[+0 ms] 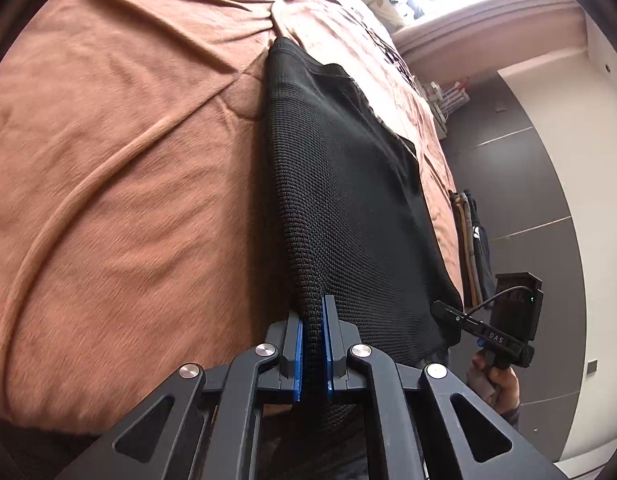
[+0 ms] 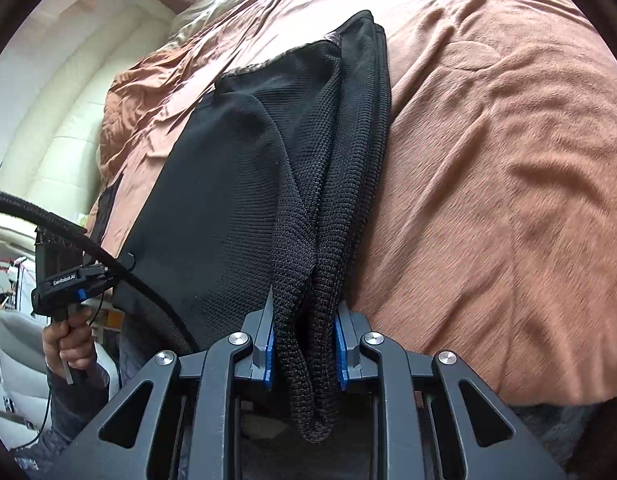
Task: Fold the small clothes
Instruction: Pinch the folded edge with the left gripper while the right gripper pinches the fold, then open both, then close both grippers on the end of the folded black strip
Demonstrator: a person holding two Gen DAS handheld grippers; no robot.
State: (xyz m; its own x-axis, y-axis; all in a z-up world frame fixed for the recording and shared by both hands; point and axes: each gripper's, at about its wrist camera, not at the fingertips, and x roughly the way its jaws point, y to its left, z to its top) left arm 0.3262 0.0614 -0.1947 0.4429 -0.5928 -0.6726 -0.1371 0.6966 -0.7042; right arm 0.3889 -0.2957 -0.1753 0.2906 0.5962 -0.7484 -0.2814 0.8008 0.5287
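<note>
- Grippers both clamped on black knit garment [image 1: 340,184]: left gripper [image 1: 313,344] nearly closed on thin edge, right gripper [image 2: 304,344] wider around thick bunch.
- Risk: thin edge slips out.
- Risk: bunched layers shift, skewing fold on brown bedspread [image 1: 108,160].

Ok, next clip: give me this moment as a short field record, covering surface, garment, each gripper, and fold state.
surface: brown bedspread, wrinkled
garment: black knit garment, lying on the bedspread, near edge lifted
left gripper: shut on one garment corner, thin pinch of fabric
right gripper: shut on a thicker bunch of doubled fabric
fold state: layers already doubled on the right gripper's side; fold not yet laid flat
also visible: person's hand on the other gripper's handle
</note>
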